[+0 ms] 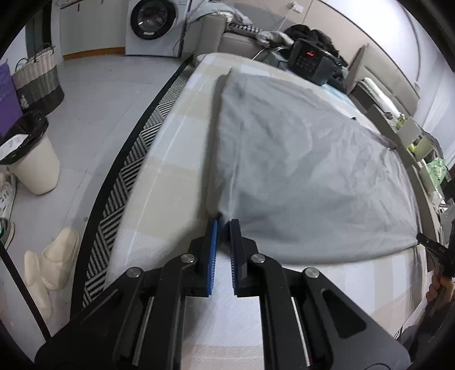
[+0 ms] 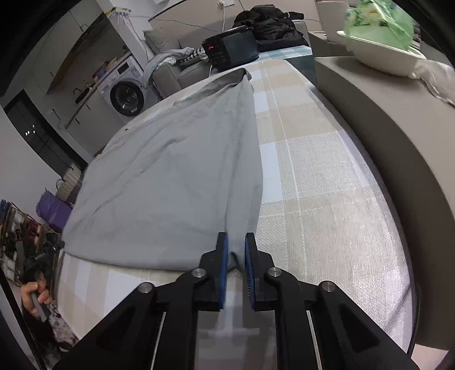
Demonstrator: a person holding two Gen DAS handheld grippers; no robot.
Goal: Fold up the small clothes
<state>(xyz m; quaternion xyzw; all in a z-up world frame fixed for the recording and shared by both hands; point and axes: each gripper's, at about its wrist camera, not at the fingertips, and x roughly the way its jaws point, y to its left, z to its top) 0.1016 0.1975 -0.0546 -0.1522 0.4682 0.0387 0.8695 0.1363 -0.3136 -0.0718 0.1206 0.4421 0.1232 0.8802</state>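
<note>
The grey garment [image 1: 298, 170] lies spread flat on the checked table cover [image 1: 159, 182], running away from both of your tools, and you hold it by its two near corners. Ahead of your left gripper [image 1: 223, 224] the cloth's left edge runs straight off toward the far end of the table; the blue pads [image 1: 213, 239] are pinched on the near left corner, with only a sliver of fabric showing between them. Ahead of your right gripper [image 2: 236, 242] the right edge climbs away the same way, and that tool's jaws are drawn in on the near right corner, a dark bit of hem bunched between its blue pads [image 2: 224, 256].

Holding both near corners at once makes sense: the near hem stays stretched between your two tools, so the cloth should lift as one straight edge rather than sagging in the middle. From here the likely next step is to carry that hem forward over the body of the garment toward the far hem, which seems to lie flat and untouched.

Past the far end of the garment, straight ahead of both tools, sits a black device with red digits [image 1: 310, 61], and beyond it a heap of dark clothes [image 2: 270, 24]. Off to your left tool's left side, the floor holds a washing machine [image 1: 153, 25], a woven basket [image 1: 37, 76] and pale slippers [image 1: 54, 256].
</note>
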